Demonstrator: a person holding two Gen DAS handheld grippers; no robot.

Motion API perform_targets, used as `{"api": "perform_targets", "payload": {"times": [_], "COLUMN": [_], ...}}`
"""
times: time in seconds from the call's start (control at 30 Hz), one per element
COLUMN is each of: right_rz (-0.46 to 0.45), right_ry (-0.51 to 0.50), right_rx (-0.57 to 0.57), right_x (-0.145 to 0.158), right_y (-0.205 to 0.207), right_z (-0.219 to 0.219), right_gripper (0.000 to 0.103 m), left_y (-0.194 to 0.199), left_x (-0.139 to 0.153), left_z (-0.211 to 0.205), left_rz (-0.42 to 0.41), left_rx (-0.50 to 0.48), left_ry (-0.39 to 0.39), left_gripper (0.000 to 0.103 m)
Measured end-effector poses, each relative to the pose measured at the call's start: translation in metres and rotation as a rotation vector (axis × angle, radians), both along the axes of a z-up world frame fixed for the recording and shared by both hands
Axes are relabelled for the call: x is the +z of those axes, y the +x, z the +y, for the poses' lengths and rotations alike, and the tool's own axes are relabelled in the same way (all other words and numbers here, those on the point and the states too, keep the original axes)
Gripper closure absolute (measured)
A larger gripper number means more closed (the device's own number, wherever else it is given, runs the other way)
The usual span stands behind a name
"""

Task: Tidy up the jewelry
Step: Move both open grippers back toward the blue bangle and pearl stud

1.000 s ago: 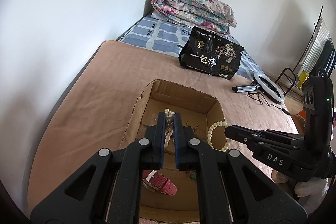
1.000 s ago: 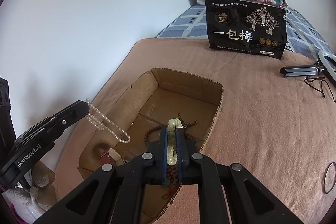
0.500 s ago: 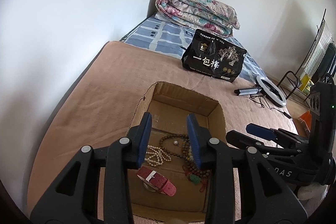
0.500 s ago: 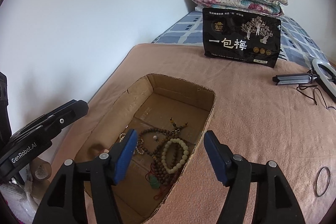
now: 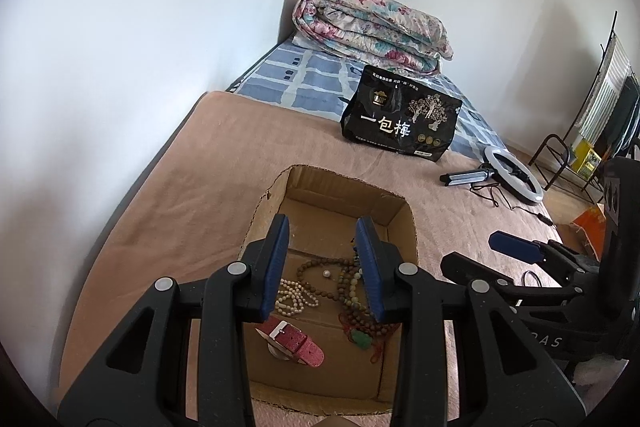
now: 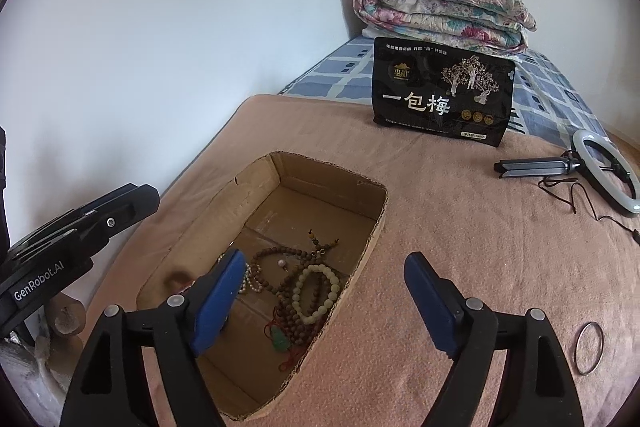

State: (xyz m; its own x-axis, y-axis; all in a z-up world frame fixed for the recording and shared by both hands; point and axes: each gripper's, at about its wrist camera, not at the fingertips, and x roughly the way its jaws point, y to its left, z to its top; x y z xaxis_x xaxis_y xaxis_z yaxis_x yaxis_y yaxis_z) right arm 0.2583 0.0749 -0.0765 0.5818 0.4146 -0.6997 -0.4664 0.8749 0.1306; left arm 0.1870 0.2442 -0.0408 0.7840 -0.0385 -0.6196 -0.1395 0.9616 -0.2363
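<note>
Lying in the box (image 6: 362, 259) on the bed (image 6: 460, 227) is most of the jewelry — a pale bracelet (image 6: 316, 291), dark bead strands (image 5: 320, 269), a small pearl string (image 5: 292, 297), a green pendant (image 6: 279, 339) and a red watch strap (image 5: 294, 341). So the collecting seems nearly done.

The left gripper (image 5: 322, 267) hovers over the box with its fingers apart and nothing between them. The right gripper (image 6: 324, 301) is above the box's near edge; its fingers are opening wide and hold nothing.

One thin ring (image 6: 589, 347) lies on the blanket, well apart from the box on the right — this is probably what is left to bring in. The pieces inside lie tangled over each other, so sorting them may also remain, though I cannot tell if the task asks for it.
</note>
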Motion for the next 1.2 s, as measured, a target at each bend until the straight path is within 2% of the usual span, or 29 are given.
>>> {"api": "perform_targets", "payload": {"times": [0.3,0.43,0.6,0.7,0.97,1.03,1.07,1.2], "right_rz": [-0.069,-0.098,-0.119,-0.128,-0.155,-0.163,-0.172,-0.189], "right_ry": [-0.037,-0.058,-0.059,-0.056,-0.066,-0.079,-0.081,-0.092], "right_rx": [-0.03,-0.042,-0.06,-0.073,-0.114,-0.125,-0.133,-0.146], "right_x": [0.017,0.024,0.033,0.037,0.044,0.046,0.047,0.049], "right_y": [-0.016,-0.024,-0.033,-0.038,-0.048,-0.051,-0.052,-0.057], "right_z": [-0.019,-0.029,-0.047,-0.06,-0.092,-0.099,-0.104,-0.119], "right_gripper": [0.011,0.01,0.01,0.009,0.009,0.006,0.0,0.0], "left_y": [-0.015,-0.022,-0.031,-0.037,-0.053,-0.054,-0.056,-0.06], "left_x": [0.018,0.027,0.035,0.041,0.055,0.057,0.058,0.061], "left_z": [-0.016,-0.028,-0.044,-0.055,-0.088,-0.095,-0.098,-0.113], "left_rz": [-0.03,-0.05,-0.063,-0.08,-0.117,-0.124,-0.128,-0.135], "left_rx": [-0.001,-0.001,-0.018,-0.031,-0.079,-0.089,-0.094,-0.116], "left_ry": [0.037,0.079,0.119,0.137,0.175,0.177,0.177,0.186], "left_gripper": [0.068,0.053,0.051,0.041,0.039,0.038,0.037,0.036]}}
